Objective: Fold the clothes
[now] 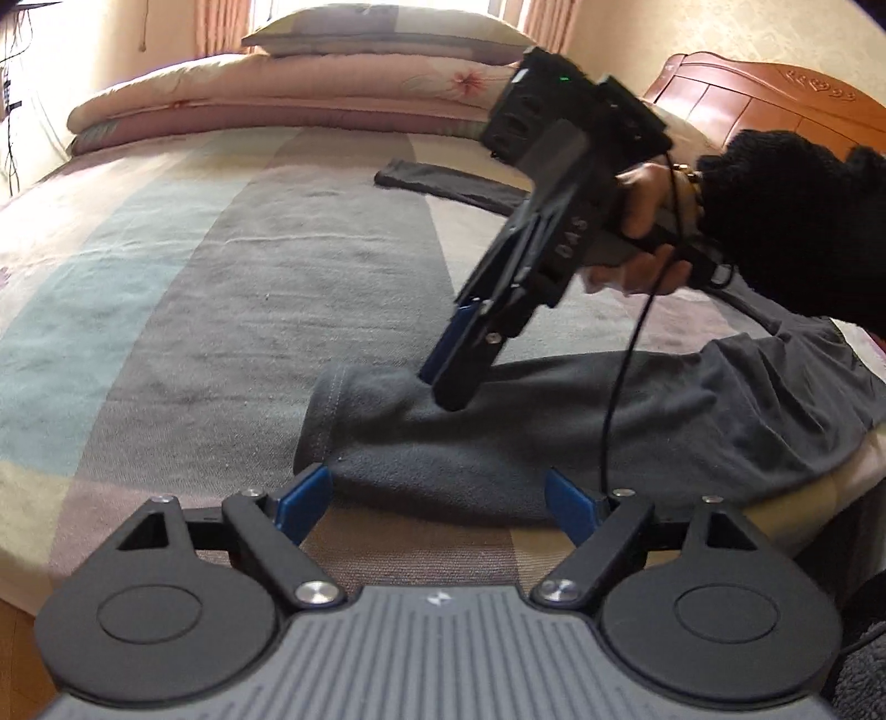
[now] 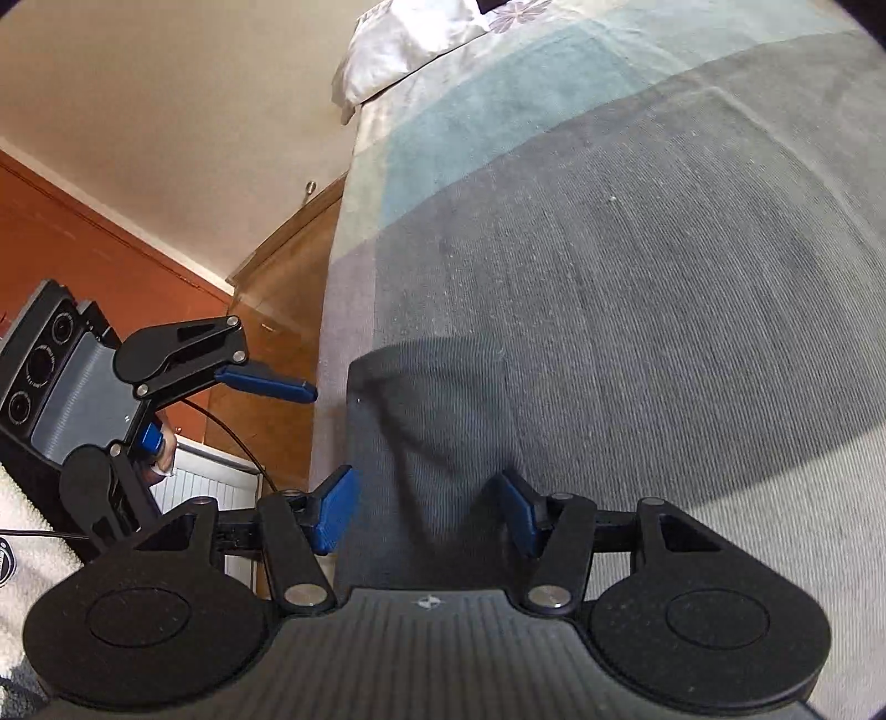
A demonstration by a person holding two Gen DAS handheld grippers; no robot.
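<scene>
Dark grey trousers [image 1: 554,443] lie on the striped bed cover, one leg running left to its cuff [image 1: 338,399], the other leg [image 1: 443,185] stretched out farther back. My left gripper [image 1: 437,507] is open at the near edge of that leg, its blue pads apart on either side of the cloth. A hand holds my right gripper [image 1: 448,387], tilted down with its tips on the leg near the cuff. In the right wrist view my right gripper [image 2: 426,515] stands open astride the flat grey leg [image 2: 426,432], pads not pressing. My left gripper [image 2: 210,410] shows open at the left, off the bed edge.
Folded quilts [image 1: 277,94] and a pillow [image 1: 382,27] are stacked at the far end of the bed, with a wooden headboard [image 1: 775,94] at right. A black cable [image 1: 626,376] hangs from the right gripper across the trousers. Beside the bed are a wooden cabinet [image 2: 277,277] and a white radiator [image 2: 210,487].
</scene>
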